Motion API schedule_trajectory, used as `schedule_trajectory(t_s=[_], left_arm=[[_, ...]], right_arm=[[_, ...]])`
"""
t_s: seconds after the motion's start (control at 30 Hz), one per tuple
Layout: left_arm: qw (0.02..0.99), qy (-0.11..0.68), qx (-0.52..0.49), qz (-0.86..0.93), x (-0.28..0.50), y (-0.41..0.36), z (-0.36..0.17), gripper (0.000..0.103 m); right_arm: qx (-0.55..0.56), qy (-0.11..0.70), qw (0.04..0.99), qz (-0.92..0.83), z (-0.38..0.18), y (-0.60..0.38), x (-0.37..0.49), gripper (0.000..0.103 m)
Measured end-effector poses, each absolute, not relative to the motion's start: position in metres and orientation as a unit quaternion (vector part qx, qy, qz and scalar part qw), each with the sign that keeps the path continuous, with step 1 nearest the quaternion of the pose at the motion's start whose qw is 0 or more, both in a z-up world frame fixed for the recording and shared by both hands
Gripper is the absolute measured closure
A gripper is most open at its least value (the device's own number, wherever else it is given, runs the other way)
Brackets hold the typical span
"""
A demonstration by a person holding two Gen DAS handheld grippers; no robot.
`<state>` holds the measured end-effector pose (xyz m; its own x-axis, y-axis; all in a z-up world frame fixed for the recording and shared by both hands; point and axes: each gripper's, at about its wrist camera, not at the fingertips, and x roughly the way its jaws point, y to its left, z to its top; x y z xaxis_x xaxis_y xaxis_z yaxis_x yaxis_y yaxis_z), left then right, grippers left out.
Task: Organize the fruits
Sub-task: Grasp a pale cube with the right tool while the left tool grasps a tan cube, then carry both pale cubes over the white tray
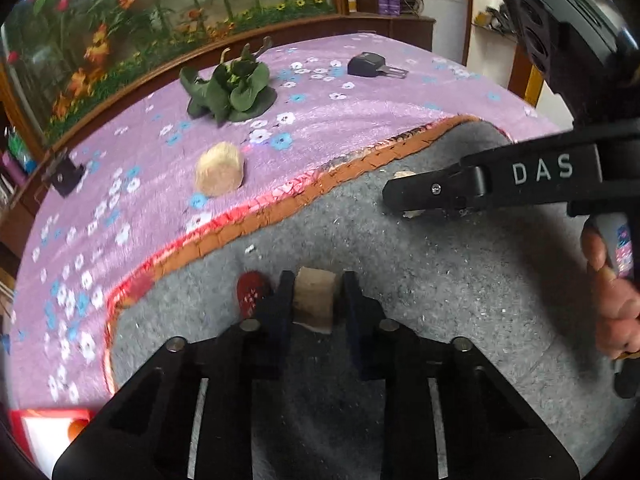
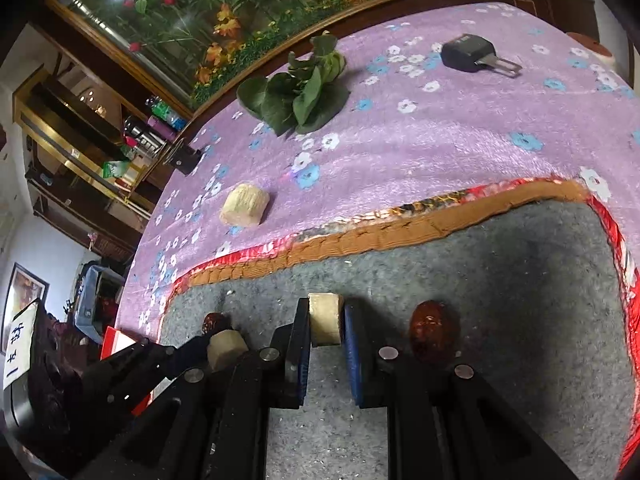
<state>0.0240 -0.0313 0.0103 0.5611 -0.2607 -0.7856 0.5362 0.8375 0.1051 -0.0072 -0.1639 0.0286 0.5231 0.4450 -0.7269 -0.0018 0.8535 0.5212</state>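
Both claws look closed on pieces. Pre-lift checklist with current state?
1. Left claw shut on a pale tan cut chunk, pads on both its sides: ok.
2. Right claw shut on a pale cream cut block: ok.
3. Dark red date lies against the left claw's outer finger; it may get dragged: not ok.
4. Glossy dark red date sits beside the right claw, untouched: ok.
5. Both chunks lifted off the grey felt mat: cannot tell.
6. Third pale chunk remains out on the purple flowered cloth: not ok.
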Motion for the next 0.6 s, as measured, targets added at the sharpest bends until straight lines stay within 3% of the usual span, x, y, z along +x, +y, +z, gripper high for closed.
schedule_trajectory(t_s=[0.43,0.6], left_arm=[[0.900,0.400,0.061,-0.163,-0.025,0.008,0.040,0.086],[0.920,0.380,0.032,-0.095,-0.058,0.038,0.062,0.085]], right_arm=[[0.313,0.454,0.797,0.246,0.031,-0.161,-0.007,0.088],[0.290,0.423,0.825,0.237,0.044,-0.155,-0.014,0.088]])
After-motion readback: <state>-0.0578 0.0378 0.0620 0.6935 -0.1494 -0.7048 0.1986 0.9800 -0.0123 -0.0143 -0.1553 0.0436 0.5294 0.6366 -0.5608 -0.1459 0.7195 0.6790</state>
